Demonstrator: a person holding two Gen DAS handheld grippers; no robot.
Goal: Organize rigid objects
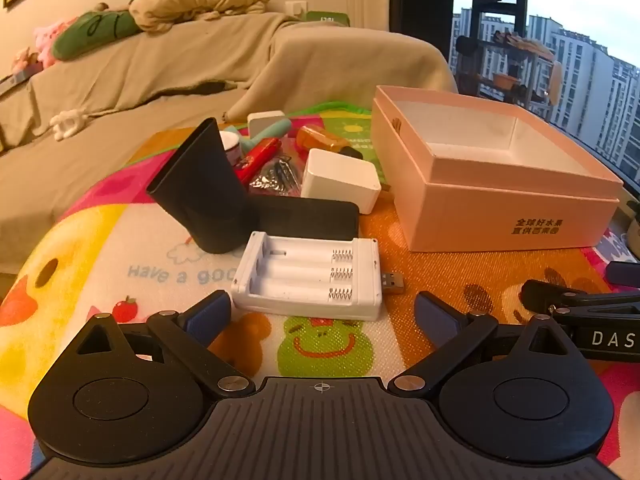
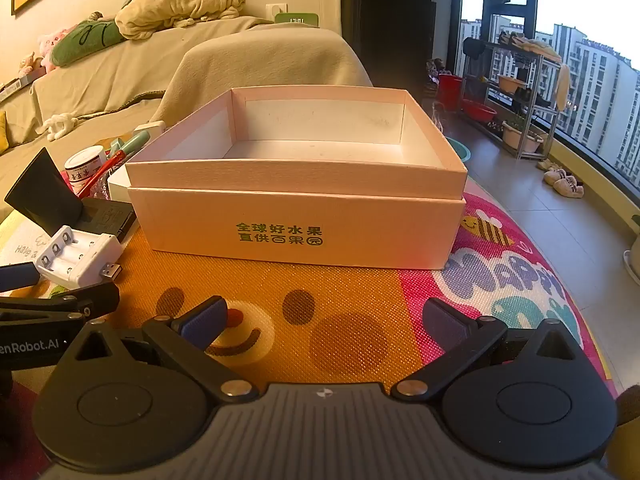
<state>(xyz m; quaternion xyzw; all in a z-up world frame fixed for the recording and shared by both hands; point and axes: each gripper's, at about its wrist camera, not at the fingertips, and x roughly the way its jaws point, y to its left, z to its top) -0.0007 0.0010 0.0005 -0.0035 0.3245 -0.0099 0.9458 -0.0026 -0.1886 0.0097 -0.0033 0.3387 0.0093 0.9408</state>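
Note:
An open pink cardboard box (image 1: 516, 216) (image 2: 296, 228) stands on the colourful mat, and nothing shows inside it. A white battery charger (image 1: 308, 276) (image 2: 76, 258) lies just ahead of my left gripper (image 1: 324, 312), which is open and empty. Behind the charger stand a black hair-dryer nozzle (image 1: 200, 192) (image 2: 40, 196), a flat black case (image 1: 308, 216) and a white rectangular block (image 1: 340, 180). Further back lie a red pen-like item (image 1: 256, 158), an amber bottle (image 1: 320, 140) and a small jar (image 2: 86, 168). My right gripper (image 2: 324, 320) is open and empty, facing the box front.
The cartoon play mat (image 1: 100, 248) (image 2: 520, 280) covers the table. A covered sofa (image 1: 120, 80) with pillows stands behind. The right gripper's arm (image 1: 580, 312) lies at the left view's right edge. The table edge falls off to the floor (image 2: 540, 216) at right.

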